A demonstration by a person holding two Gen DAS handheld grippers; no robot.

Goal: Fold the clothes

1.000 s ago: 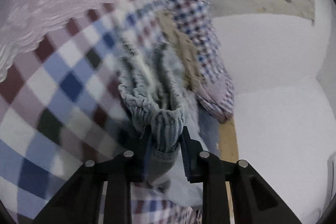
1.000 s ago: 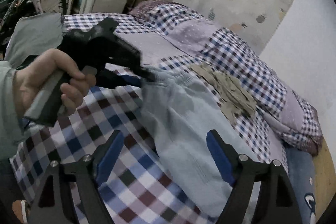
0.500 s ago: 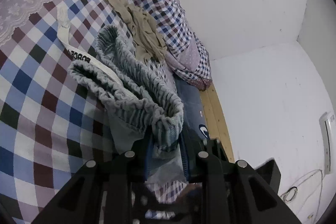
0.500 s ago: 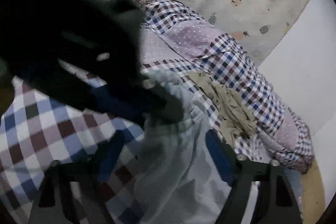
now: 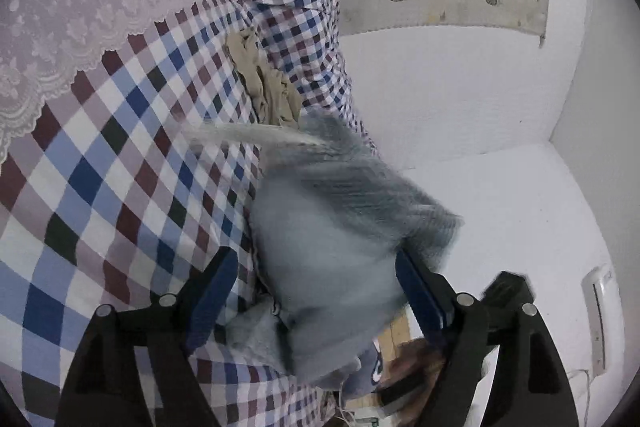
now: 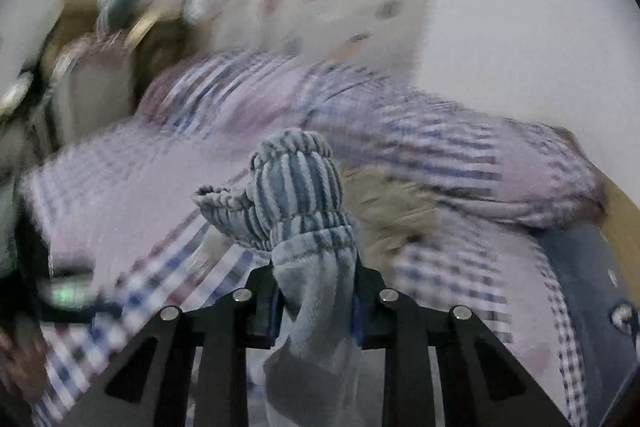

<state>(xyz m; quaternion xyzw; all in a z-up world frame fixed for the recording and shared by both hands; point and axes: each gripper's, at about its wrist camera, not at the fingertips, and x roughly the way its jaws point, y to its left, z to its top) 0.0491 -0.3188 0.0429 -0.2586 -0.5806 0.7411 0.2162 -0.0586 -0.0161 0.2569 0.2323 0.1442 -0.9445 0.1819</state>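
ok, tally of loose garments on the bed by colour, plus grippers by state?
Blue-grey striped garment: 1, clamped in the right gripper
Beige garment: 1, crumpled on the checked bedspread
Shut grippers: 1, the right
Open grippers: 1, the left gripper
Total: 2 garments, 2 grippers

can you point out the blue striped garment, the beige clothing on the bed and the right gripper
blue striped garment [image 6: 298, 187]: right wrist view, on the bunched striped waistband above the fingers.
beige clothing [image 5: 266, 89]: left wrist view, middle of the crumpled pile on the checked bedspread.
right gripper [image 6: 316, 301]: right wrist view, midway between its fingertips, shut on the garment.
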